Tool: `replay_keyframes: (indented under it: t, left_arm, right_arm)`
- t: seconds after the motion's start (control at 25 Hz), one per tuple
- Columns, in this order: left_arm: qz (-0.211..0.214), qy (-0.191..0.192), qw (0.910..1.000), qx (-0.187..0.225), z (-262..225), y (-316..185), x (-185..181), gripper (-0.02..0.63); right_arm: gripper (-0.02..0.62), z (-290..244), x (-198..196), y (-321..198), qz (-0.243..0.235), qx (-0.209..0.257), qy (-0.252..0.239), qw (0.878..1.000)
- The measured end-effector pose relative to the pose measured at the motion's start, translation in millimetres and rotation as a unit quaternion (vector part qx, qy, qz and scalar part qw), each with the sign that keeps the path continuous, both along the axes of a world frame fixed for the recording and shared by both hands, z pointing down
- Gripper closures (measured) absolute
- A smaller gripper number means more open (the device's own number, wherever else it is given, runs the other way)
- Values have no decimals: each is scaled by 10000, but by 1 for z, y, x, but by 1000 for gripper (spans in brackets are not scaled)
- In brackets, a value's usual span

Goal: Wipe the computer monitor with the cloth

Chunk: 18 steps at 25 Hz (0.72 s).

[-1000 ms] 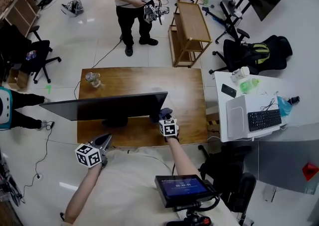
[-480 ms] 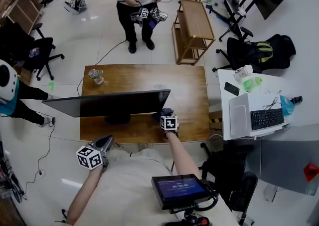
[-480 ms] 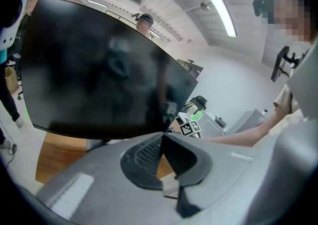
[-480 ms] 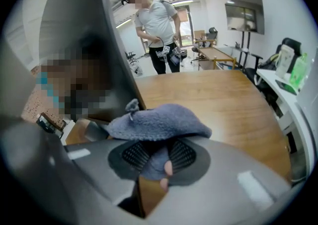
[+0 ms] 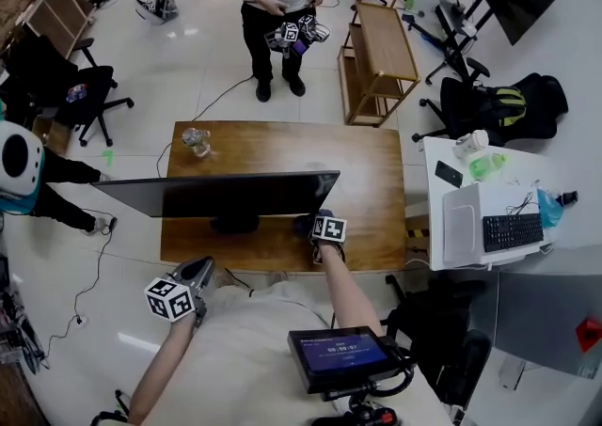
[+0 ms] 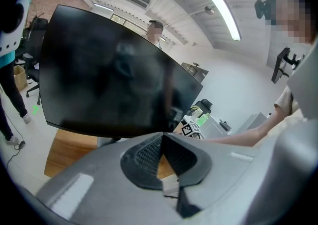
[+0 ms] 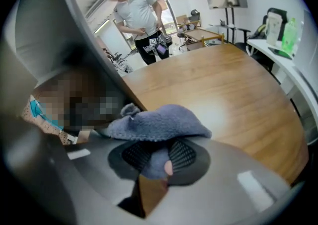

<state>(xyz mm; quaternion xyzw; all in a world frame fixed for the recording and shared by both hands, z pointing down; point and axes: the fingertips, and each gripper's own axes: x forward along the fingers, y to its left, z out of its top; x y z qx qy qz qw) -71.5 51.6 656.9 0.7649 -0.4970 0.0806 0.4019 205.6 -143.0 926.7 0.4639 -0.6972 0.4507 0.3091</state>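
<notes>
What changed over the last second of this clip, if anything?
The right claw, shut on the cloth, seems to have edged slightly closer to the monitor's right end. The head view itself also shifted. Nothing was taken hold of or let go. The left claw stays shut and empty, off the table's near edge. The monitor has not moved on the table.

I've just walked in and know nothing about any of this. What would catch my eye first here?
The wide black flat monitor standing on the brown wooden table fills the middle of the head view. At its right end, the right tool is clamped on a fluffy blue-grey cloth. The left tool is shut and empty, near the table's front edge.
</notes>
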Motion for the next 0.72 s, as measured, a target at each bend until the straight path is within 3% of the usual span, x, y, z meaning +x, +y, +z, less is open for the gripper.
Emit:
replay_keyframes:
  t: [0.2,0.36,0.72]
  left_arm:
    - [199,26,9998,38,-1,1,-7,603]
    - [145,18,9999,30,-5,0,-34,603]
    - [338,12,9993,170,-11,-5,-58,603]
  right_arm:
    - [509,-2,-6,3,468,-139,-219,9986]
    - [509,-5,-15,9,797,-251,-414,9956]
    - [509,-9,-75,25,578,-250,-656,9959]
